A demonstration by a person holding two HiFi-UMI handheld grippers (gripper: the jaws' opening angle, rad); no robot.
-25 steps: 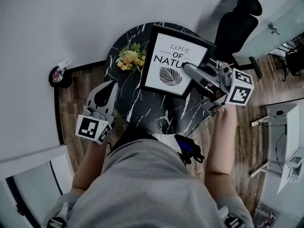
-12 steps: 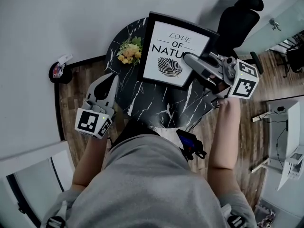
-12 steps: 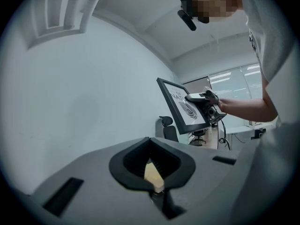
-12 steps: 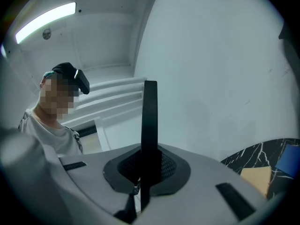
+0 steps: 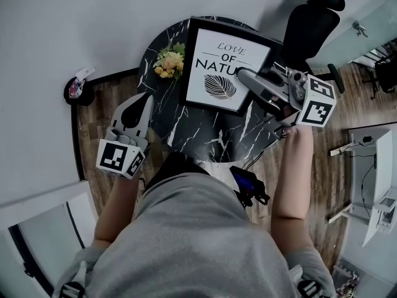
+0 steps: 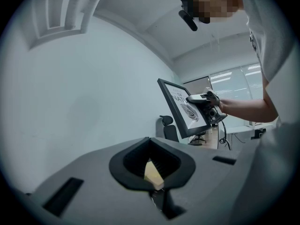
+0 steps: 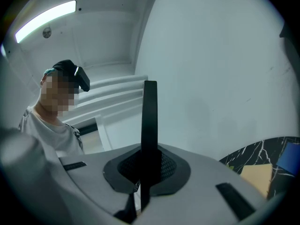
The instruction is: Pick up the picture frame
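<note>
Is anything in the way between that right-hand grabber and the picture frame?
Nothing visible. The right gripper is shut on the picture frame at its right edge; the flowers lie beside its opposite edge.

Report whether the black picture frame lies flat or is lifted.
Lifted: the black picture frame hangs tilted in air, edge clamped in the right gripper's jaws.

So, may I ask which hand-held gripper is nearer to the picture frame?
Right. The right hand-held gripper grips the picture frame at its right edge; the left hand-held gripper hangs apart, left of the table.
</note>
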